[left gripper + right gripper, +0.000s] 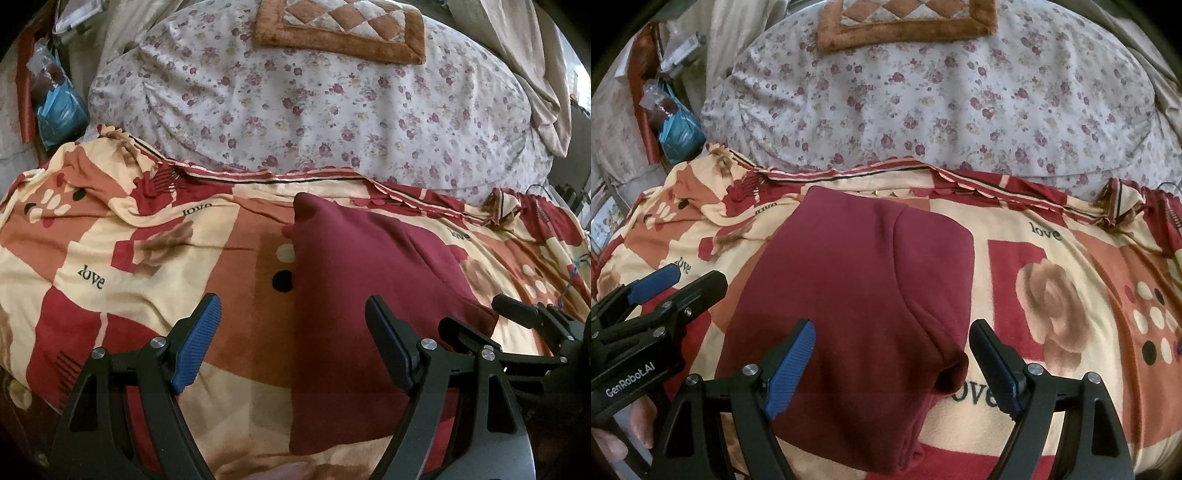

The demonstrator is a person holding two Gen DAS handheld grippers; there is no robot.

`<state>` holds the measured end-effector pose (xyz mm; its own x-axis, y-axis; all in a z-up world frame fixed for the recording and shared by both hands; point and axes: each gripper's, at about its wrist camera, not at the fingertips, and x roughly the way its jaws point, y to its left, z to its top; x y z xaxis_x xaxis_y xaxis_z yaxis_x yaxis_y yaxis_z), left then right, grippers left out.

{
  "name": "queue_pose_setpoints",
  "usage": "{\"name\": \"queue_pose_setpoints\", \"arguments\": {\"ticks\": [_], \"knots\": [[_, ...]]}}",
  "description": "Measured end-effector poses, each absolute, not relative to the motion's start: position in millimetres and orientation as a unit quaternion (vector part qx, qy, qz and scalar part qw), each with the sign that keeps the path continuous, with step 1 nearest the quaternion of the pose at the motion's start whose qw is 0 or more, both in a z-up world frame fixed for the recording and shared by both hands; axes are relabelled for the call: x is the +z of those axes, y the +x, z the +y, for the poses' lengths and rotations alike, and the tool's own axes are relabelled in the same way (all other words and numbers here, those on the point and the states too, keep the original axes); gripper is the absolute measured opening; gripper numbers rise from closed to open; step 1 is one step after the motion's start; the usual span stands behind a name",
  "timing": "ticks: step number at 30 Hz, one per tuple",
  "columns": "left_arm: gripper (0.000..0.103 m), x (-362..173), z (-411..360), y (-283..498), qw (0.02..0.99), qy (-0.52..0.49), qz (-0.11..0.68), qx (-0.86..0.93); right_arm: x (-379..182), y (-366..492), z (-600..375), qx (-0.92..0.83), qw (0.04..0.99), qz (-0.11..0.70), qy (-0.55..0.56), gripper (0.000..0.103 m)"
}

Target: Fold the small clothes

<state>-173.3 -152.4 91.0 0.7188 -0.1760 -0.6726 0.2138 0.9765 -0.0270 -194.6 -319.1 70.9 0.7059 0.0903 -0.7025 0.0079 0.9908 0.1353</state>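
The right gripper [892,350] stood spread above the folded maroon garment [849,295], touching nothing; only its view showed a cuff [951,373] and "GenRobot.AI" on the left gripper [293,325], likewise spread over the garment's left edge. "Love" dotted the bedspread [1052,229] under the garment.

Bed with red-cream patterned blanket [1052,266]; floral duvet [942,99] behind; brown quilted cushion [340,26] on top

Bed under patterned "love" bedspread [1052,229], folded maroon garment [857,295] flat on it, floral pillow [923,103] behind
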Motion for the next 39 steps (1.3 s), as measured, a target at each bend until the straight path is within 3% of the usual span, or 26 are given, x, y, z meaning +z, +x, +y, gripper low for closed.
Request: {"name": "queue_pose_setpoints", "arguments": {"ticks": [39], "knots": [[0.081,77.7,-157.9,-139.3,0.921,0.030,0.374,-0.108,60.0,-170.3,-324.2,0.019,0.910,0.407,0.074,0.084]]}}
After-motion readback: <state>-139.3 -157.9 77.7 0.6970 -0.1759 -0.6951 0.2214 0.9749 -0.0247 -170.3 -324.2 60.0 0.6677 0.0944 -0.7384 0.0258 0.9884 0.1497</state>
